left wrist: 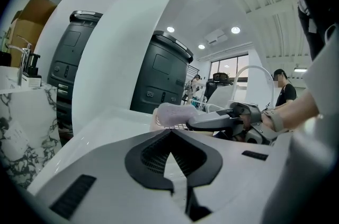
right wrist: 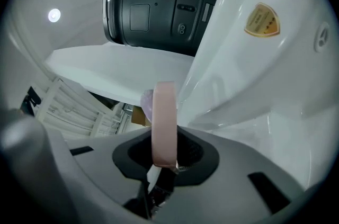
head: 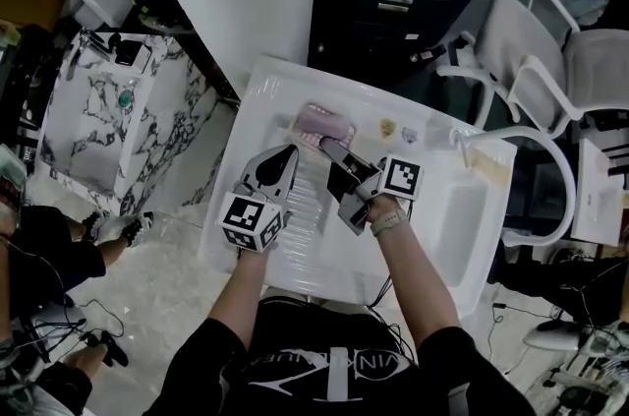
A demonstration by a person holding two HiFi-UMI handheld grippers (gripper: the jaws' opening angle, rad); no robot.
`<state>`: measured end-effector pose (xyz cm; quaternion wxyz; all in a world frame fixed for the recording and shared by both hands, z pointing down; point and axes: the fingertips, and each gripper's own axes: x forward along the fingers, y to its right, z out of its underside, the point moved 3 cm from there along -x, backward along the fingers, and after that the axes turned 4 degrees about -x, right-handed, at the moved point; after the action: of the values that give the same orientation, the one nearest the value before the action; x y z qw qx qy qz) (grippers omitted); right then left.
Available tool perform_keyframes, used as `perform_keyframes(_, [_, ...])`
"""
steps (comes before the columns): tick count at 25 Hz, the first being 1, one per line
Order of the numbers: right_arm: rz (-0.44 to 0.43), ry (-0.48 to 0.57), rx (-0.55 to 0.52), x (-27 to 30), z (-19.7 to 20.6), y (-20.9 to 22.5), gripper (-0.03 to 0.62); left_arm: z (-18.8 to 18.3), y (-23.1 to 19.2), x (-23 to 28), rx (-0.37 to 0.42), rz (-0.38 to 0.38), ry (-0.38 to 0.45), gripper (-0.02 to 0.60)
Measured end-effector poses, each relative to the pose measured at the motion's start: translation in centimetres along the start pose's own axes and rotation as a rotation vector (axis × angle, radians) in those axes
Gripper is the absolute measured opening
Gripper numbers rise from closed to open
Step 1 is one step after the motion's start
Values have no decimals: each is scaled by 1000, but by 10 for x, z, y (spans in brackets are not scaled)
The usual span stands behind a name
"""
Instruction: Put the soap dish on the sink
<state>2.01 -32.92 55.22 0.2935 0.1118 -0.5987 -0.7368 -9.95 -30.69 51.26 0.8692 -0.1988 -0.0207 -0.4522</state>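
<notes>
Jaws first: the right gripper (head: 332, 148) has its jaws clamped on the near rim of the soap dish (head: 326, 122), with the pink edge standing thin and upright between them in the right gripper view. The left gripper (head: 286, 157) has its jaws together on nothing and hangs just beside its partner over the basin. The soap dish is out over the back of the sink (head: 257, 99), near the flat ledge by the wall; whether its far end touches the ledge I can't tell. It looks like a small, light, stiff plastic piece, so weight shouldn't be the trouble. The trouble is leverage: it is pinched by one edge, so the whole body hangs out ahead of the jaws and will want to droop or twist. A pale lilac lump (left wrist: 174, 112), soap by the look of it, rides on top and could slide off on a tilt. The rim is the sensible place to hold it, kept level. That glossy white ledge looks slick, so the dish wants setting down flat.
</notes>
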Motion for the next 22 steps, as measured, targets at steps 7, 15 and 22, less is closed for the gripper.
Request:
perform_keyframes(7, [17, -3, 38, 18, -11, 4, 72, 4, -6, 15, -19, 14, -19, 15])
perform_keyframes(15, [30, -2, 95, 30, -17, 20, 72, 15, -11, 35, -31, 35, -51, 15])
perform_keyframes(22, [35, -4, 139, 36, -20, 31, 72, 21, -11, 50, -45, 54, -77, 15])
